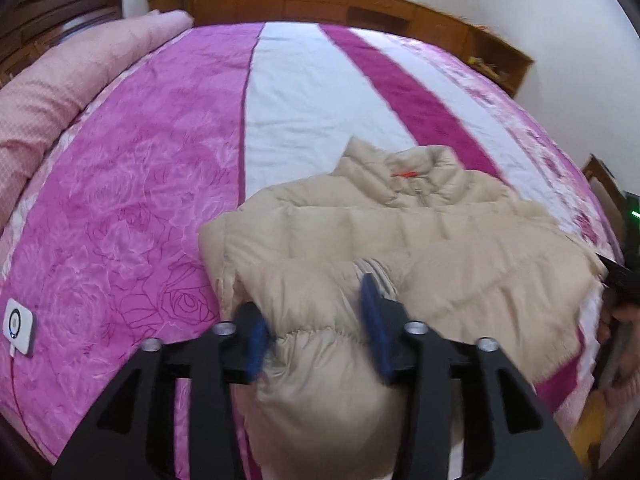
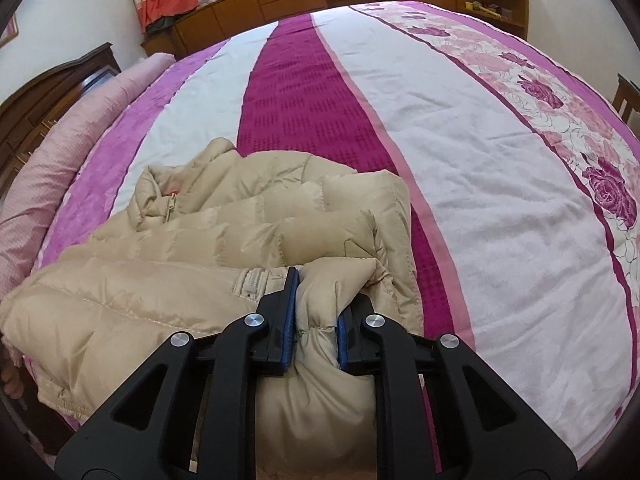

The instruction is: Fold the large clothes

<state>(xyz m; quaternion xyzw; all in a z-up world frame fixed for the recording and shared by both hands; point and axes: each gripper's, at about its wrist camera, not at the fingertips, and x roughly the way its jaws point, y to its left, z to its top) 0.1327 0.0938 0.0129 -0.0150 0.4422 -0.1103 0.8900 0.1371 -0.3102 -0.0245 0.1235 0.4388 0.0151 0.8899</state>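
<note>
Beige jacket lies on the bed, its length running from the tongs away to the collar.

Left tongs (image 1: 320, 330) stand apart around a puffy fold of the jacket (image 1: 400, 220) at lower centre, pads not pressing; right tongs (image 2: 316, 320) are closed on a fold at lower centre, on the striped bed (image 2: 480, 140).

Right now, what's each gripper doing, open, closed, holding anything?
Left gripper: open, beige puffer jacket fabric lies between its jaws, not pinched.
Right gripper: closed on a fold of the jacket.
</note>
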